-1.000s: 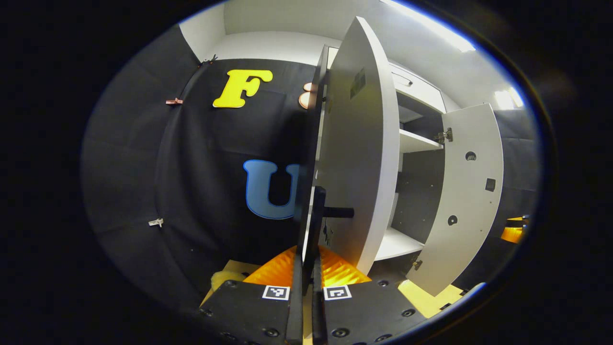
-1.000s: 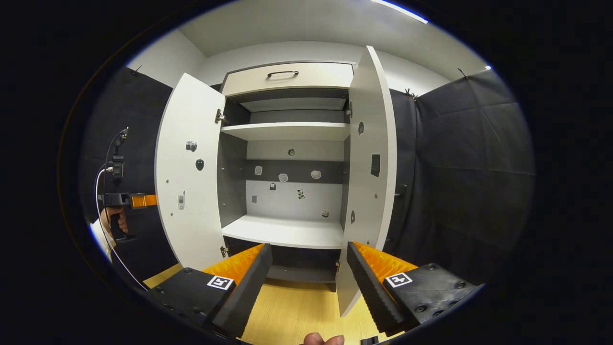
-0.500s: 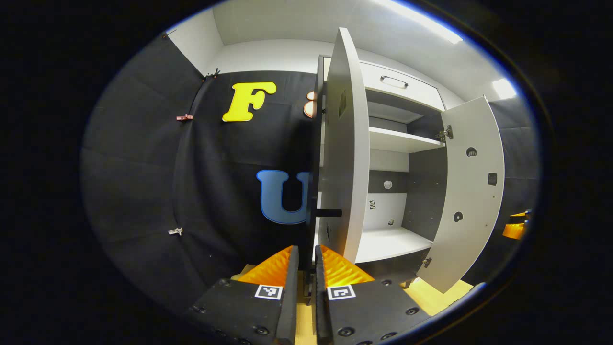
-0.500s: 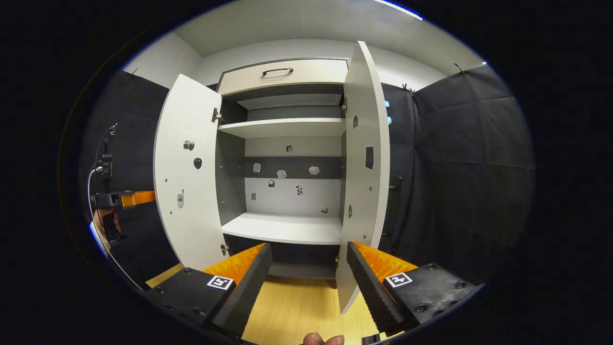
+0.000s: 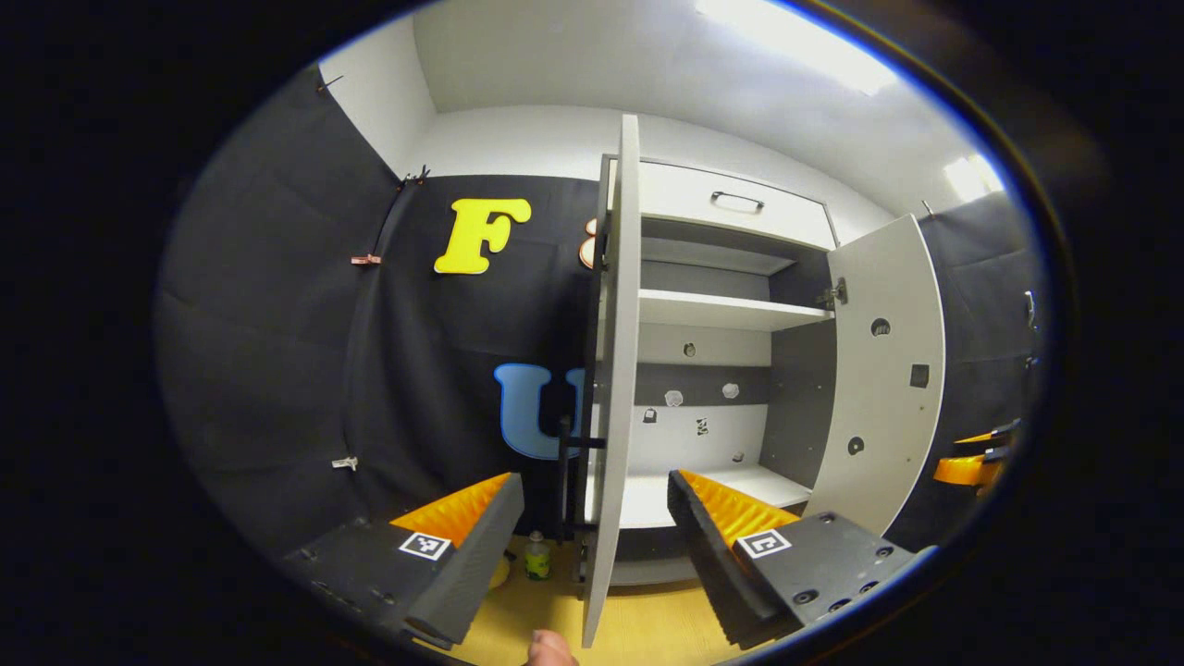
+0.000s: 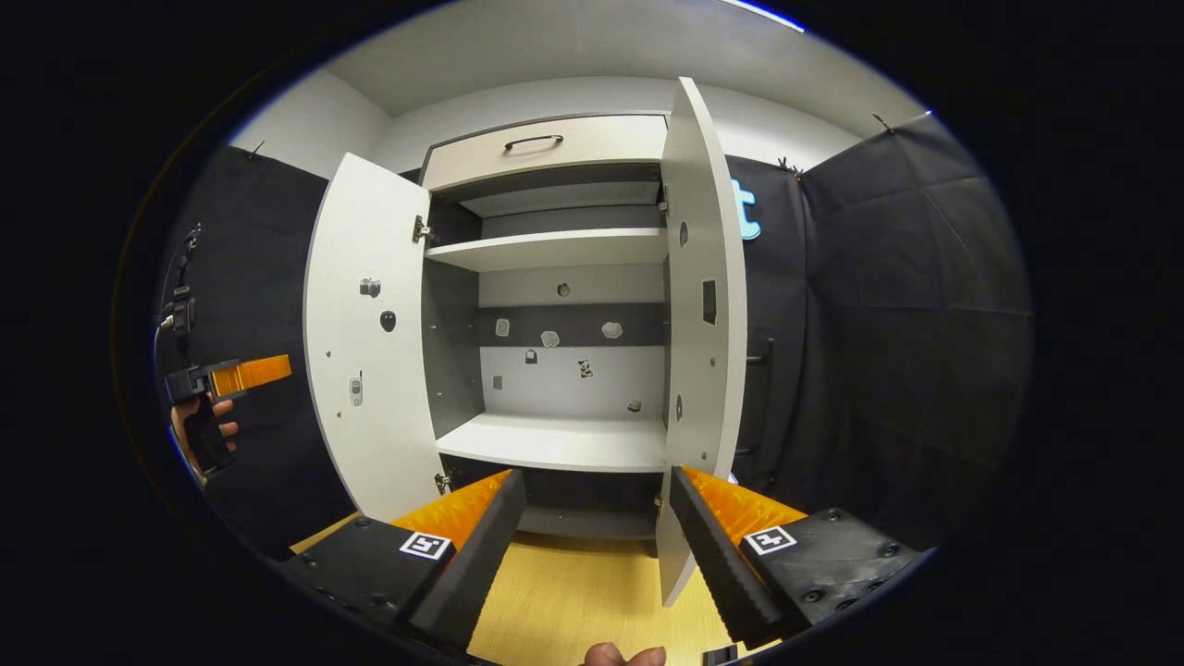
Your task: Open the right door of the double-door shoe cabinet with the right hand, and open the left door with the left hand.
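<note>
Nearest to us, the left gripper (image 5: 587,518) has its jaws spread wide with nothing between them except the thin edge of the left door (image 5: 618,370), which stands just ahead and does not touch the fingers. The right gripper (image 6: 597,518) is also spread and holds nothing; the lower edge of the right door (image 6: 705,305) hangs close in front of its right finger.

Farther off, the shoe cabinet (image 6: 555,370) shows both doors swung out and its shelves (image 6: 555,442) bare, so we judge the task practically complete.

The risk we see is a careless move: a gripper pushed forward or sideways could knock a door edge and swing it back. A small bottle (image 5: 536,560) stands on the floor near the left door's foot and could be tipped. The free room lies behind, over the wooden floor (image 6: 573,601), so straight backward is the safest way.
</note>
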The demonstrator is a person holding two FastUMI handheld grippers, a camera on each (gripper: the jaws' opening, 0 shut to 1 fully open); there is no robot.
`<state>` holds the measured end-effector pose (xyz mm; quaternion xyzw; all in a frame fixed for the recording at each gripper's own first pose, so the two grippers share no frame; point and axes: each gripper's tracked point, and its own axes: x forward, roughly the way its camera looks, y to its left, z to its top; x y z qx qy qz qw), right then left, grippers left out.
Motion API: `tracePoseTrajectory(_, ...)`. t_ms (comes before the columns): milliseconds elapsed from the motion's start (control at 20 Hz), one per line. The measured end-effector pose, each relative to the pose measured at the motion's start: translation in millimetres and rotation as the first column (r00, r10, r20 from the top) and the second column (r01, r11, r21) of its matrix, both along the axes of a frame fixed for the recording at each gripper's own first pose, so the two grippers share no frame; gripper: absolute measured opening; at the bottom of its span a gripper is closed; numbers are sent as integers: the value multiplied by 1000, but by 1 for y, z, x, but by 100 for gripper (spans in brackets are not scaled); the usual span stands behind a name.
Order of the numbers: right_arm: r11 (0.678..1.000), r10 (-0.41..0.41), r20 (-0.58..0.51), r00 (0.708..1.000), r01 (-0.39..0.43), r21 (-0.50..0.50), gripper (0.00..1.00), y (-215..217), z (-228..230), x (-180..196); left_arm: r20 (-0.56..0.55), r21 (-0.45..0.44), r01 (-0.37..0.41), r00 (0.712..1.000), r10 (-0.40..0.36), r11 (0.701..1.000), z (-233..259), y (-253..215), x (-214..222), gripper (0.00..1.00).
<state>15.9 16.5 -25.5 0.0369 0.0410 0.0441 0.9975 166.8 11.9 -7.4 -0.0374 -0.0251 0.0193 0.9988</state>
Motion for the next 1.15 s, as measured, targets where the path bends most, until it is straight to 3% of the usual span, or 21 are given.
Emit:
tracePoseTrajectory(300,1000,10,17,1000,-10,9,99,-4,11,13,-25,60,-59,998,61,996,-2,-1,-8,97)
tracePoseTrajectory(700,999,-18,31,999,16,41,99,-5,17,25,-91,44,-99,991,103,994,-13,-15,-14,97)
tracePoseTrajectory(1150,998,-62,43,997,61,32,98,-8,21,25,-107,17,-30,994,31,999,-17,-41,-12,97)
